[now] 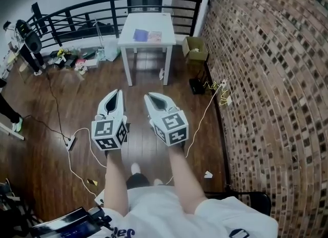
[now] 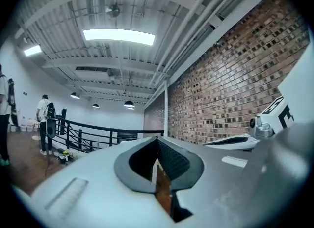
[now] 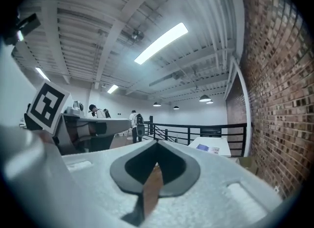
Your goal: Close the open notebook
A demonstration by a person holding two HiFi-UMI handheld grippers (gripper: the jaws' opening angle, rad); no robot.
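The open notebook (image 1: 147, 36), with a purple left page and a pink right page, lies on a white table (image 1: 134, 44) some way ahead by the railing. In the right gripper view the notebook (image 3: 209, 148) shows small on the table (image 3: 218, 143) beyond the jaws. My left gripper (image 1: 120, 93) and right gripper (image 1: 147, 97) are held side by side over the wooden floor, well short of the table, pointing toward it. Both are shut with nothing between the jaws, as seen for the left gripper (image 2: 158, 139) and the right gripper (image 3: 157, 144).
A brick wall (image 1: 266, 78) runs along the right. A cardboard box (image 1: 195, 47) sits beside the table, and a black railing (image 1: 102, 6) stands behind it. Cables and a power strip (image 1: 70, 142) lie on the floor at left, near clutter and standing people.
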